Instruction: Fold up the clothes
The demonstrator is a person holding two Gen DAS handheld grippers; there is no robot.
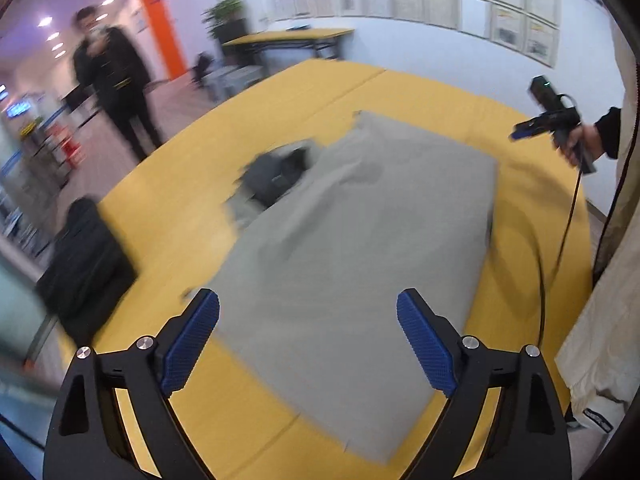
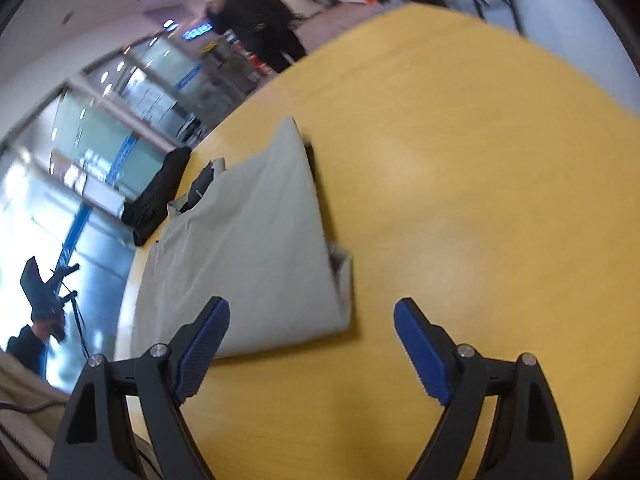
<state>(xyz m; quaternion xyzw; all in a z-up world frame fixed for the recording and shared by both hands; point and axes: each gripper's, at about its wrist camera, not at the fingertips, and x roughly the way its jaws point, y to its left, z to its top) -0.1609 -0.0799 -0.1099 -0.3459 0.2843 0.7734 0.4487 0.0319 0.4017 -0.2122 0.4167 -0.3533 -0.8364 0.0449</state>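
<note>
The left claw (image 1: 308,340) is seen spread wide, nothing held between its blue ribbed pads (image 1: 192,344), and it is poised above the near end of a grey folded cloth garment (image 1: 360,240). The garment is laid flat on the yellow wooden desk (image 1: 320,92), stretching away ahead of the claw. At its far end a dark grey inner part (image 1: 276,172) is exposed. To the left of the claw, near the desk edge, a black soft bag (image 1: 84,264) is seen. Far to the right, the right claw (image 1: 524,130) is held up in a hand (image 1: 580,140), clear of the garment.

In the right wrist view, the right claw (image 2: 312,346) is likewise spread open and empty above the desk (image 2: 480,200). The garment (image 2: 248,248) is found ahead and to the left of it, one corner just beside the left pad (image 2: 204,348). Beyond it, the bag (image 2: 156,196) is seen, and further off a blurred person in black (image 2: 256,16) is standing.
</note>
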